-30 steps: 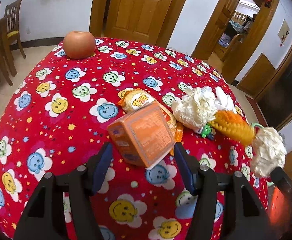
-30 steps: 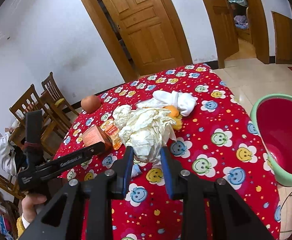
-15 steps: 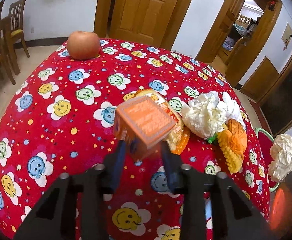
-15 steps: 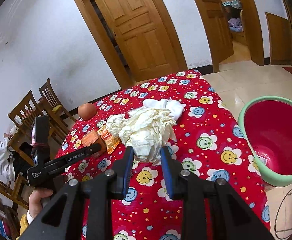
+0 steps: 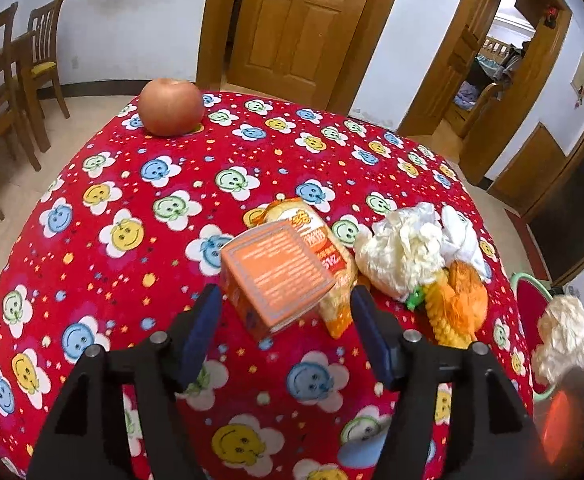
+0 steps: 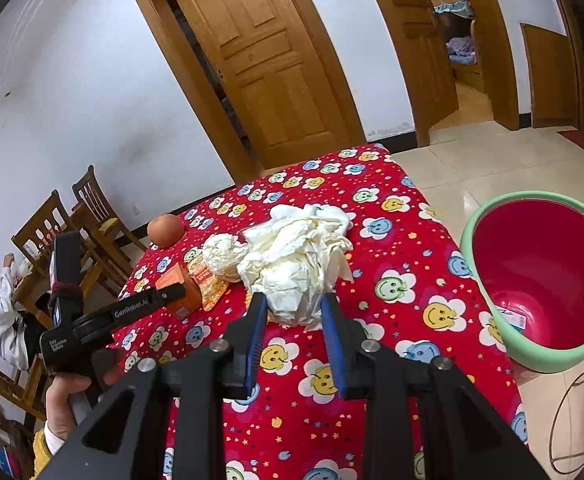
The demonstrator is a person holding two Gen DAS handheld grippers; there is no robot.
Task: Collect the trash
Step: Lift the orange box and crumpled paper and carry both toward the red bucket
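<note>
Left tool (image 5: 284, 312) spread and opening wider, orange box (image 5: 274, 276) tilted on one edge between the blue pads, neither pad pressing on it; released, then. Snack packet (image 5: 324, 248) just behind the box and touching it, slightly toward the right pad. Further right of this tool, a crumpled cream paper ball (image 5: 402, 254), a white cloth (image 5: 462, 240) and a heap of orange and yellow scraps (image 5: 458, 304) close together on the red smiley-patterned surface (image 5: 132, 208). Apple (image 5: 171, 106) well beyond the tool, at the far edge of the surface

Right tool (image 6: 294, 312) clenched on a big wad of cream paper (image 6: 292, 264), both blue pads pressed into its lower sides, wad sticking up and forward past the tips. Cannot tell whether the wad rests on the surface or hangs above it

Green bin (image 6: 488, 304) with a red inside on the floor, right of the right tool and just beside the edge of the surface; one small white scrap with print (image 6: 512, 318) low in it, otherwise bare red wall. Left of this tool, the other tool held in a hand (image 6: 62, 404)
</note>
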